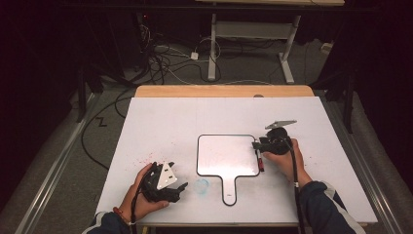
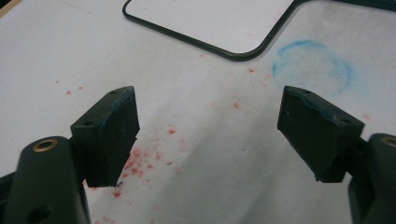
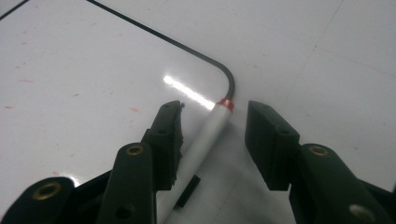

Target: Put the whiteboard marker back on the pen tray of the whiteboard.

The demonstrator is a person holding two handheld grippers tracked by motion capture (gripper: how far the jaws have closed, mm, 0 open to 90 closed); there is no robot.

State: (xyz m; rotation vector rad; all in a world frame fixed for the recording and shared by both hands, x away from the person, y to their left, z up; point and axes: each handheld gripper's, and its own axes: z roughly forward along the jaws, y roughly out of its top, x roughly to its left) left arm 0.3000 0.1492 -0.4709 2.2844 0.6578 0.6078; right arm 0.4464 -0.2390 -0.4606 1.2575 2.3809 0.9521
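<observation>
White-barrelled marker with a red band [image 3: 212, 128] lies on the bench [image 1: 160, 122] at the right edge of the black-rimmed paddle whiteboard [image 1: 226, 153], between the parted jaws of the right hand-held gripper [image 3: 212, 140]. Recommend centring before closing. Left hand-held gripper [image 2: 208, 133] stands open, empty.

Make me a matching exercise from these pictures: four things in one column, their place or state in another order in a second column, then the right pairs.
Things:
1. left gripper
2. marker
3. whiteboard
4. blue ring stain

Places or states:
A. lies flat mid-table, handle toward the person
B. open and empty, over red specks
C. lies between the open jaws of the right gripper
D. on the table sheet just off the whiteboard's rounded corner

Pairs: 1-B, 2-C, 3-A, 4-D
</observation>
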